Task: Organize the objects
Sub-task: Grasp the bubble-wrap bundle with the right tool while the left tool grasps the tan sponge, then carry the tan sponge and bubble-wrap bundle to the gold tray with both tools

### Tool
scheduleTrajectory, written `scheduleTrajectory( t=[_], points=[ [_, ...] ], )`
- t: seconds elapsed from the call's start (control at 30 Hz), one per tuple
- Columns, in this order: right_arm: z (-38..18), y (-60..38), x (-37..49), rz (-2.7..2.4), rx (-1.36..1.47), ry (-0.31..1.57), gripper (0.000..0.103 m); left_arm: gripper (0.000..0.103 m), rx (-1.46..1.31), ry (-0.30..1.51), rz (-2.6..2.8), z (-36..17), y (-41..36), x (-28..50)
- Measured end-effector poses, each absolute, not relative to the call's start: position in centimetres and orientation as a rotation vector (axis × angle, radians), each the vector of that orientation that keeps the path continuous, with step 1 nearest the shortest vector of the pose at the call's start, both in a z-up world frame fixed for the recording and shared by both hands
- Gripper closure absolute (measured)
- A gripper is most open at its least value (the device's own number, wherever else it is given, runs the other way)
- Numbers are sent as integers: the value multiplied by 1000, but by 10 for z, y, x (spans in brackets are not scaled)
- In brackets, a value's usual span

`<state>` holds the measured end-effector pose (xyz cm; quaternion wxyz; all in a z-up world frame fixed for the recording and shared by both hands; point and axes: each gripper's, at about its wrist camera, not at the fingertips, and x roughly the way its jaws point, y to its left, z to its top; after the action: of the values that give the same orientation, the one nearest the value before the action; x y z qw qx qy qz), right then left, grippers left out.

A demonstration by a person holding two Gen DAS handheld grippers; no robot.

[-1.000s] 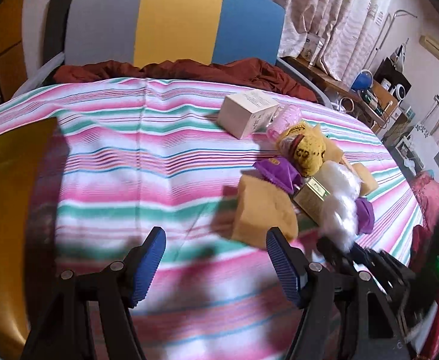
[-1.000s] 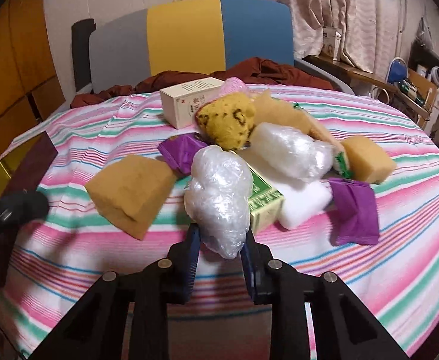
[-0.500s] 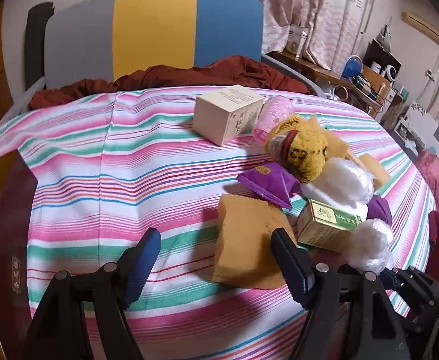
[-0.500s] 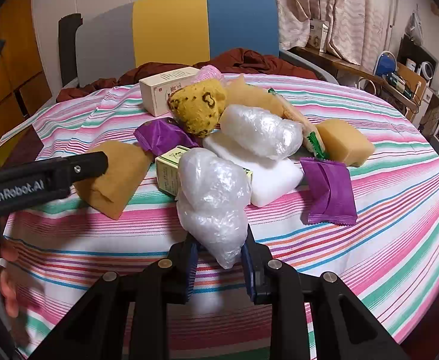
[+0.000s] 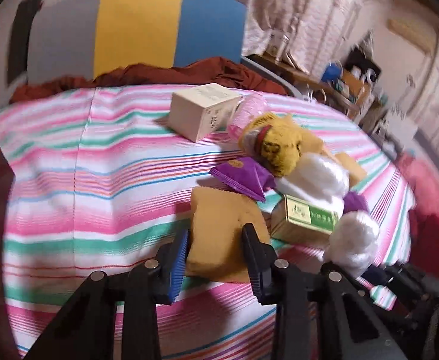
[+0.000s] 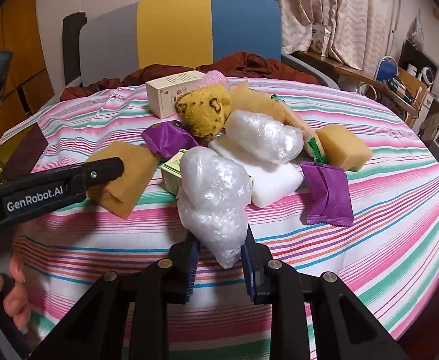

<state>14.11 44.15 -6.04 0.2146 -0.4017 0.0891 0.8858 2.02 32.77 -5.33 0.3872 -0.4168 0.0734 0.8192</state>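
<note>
While the right tool (image 6: 219, 258) grips a plastic bundle (image 6: 215, 198), the left tool (image 5: 216, 258) pinches the tan sponge (image 5: 219, 228)

Plastic bundle (image 6: 215, 198): white, crinkled, upright, clamped at its lower end; tan sponge (image 5: 219, 234): flat on striped cloth, near end between 2 blue pads (image 5: 178, 265); beside green box (image 5: 305, 217).

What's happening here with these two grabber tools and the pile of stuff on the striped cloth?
A person is sorting a heap of small items with two handheld grippers. The right gripper is clamped on a clear plastic bag of white stuffing. The left gripper has its fingers around a tan sponge on the striped tablecloth. The boxes, purple packets and yellow plush toy lie untouched.
</note>
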Motion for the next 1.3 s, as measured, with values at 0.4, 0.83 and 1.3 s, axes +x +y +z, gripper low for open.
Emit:
scheduleTrajectory(
  t=[0.4, 0.83, 1.3],
  points=[
    [-54, 438, 147, 2461, -1113, 262, 77, 19, -1054, 210, 2094, -50, 332, 26],
    [-57, 437, 148, 2460, -1128, 268, 77, 47, -1037, 212, 2061, -54, 317, 32],
    [-51, 393, 140, 2566, -1156, 242, 77, 48, -1050, 11, 2234, -13, 192, 22]
  ],
)
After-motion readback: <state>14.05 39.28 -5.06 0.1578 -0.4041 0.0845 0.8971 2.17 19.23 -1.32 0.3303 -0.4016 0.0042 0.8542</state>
